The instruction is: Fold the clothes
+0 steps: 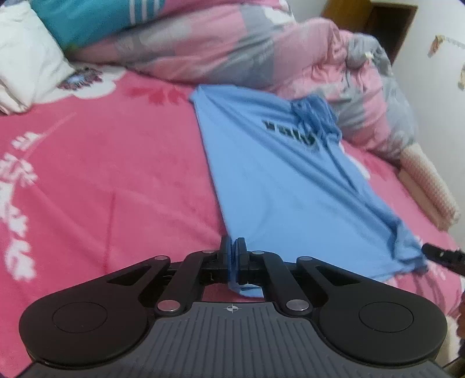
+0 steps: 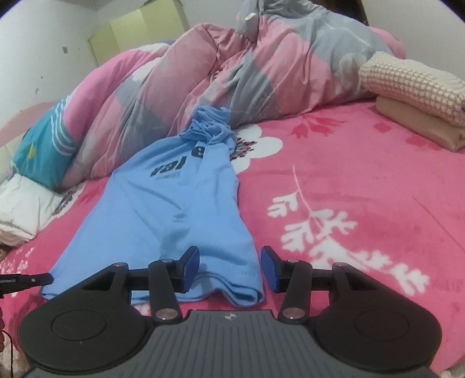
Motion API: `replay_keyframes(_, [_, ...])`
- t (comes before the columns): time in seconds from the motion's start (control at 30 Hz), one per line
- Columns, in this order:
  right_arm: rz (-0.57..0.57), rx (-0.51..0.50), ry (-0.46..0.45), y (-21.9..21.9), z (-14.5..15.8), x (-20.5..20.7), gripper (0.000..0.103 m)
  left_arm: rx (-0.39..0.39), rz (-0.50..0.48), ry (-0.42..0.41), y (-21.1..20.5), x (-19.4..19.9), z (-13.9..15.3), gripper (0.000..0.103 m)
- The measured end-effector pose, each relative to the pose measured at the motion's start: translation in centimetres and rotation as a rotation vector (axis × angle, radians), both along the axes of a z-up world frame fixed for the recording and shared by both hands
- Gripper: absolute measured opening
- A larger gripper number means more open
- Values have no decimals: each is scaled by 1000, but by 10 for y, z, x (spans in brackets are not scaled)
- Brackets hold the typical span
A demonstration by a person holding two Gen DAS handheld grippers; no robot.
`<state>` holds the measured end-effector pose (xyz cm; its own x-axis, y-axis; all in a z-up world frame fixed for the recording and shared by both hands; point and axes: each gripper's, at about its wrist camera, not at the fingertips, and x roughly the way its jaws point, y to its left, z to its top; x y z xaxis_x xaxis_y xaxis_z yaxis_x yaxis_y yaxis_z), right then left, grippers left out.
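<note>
Left gripper (image 1: 233,256) nearest, jaws together, clamped on a hem corner of blue T-shirt (image 1: 284,186); fabric bunched between the pads. Right gripper (image 2: 230,269) jaws apart, blue pads (image 2: 191,269) either side of the other hem corner, fold lying between them but not pressed. In left wrist view, tip of right gripper showing at the right edge, just beside the crumpled hem corner. In right wrist view, tip of left gripper at the left edge, on the shirt's other corner.

T-shirt lying lengthwise on pink floral bedsheet (image 2: 363,180), hem at the near edge of the bed, narrowing toward the far side; black lettering partly hidden by a fold. Collar end bunched up, touching the pink-grey duvet (image 2: 232,67).

Further back: duvet heaped along the far edge. Teal striped pillow (image 1: 87,20) and white pillow (image 1: 26,61) at far left corner in left wrist view. Folded beige checked blanket (image 2: 415,84) stacked at far right edge in right wrist view. Walls beyond.
</note>
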<state>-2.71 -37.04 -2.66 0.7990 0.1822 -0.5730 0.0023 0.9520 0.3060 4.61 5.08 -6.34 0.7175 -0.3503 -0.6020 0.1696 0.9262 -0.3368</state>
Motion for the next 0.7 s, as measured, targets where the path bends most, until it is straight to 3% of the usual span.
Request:
replay_keyframes(0.13, [-16,37,-17,-14,3,2,50,54,56,18,18,-5,6,0])
replay_keyframes(0.3, [-37,82,1,-34,1,19,50,102,24,75,27,0,-4,4])
replay_keyframes(0.47, [9,52,-17,-31,16,52,50,70,112,-34,41,-3,13,16])
replay_keyframes(0.6, [78,39,-36,-14,37,99,50,103,-23,-66,9,19,18,16])
replay_keyframes(0.7, [129,-2,-32,5,44,148,50,52,-153,-79,-27,43,15,16])
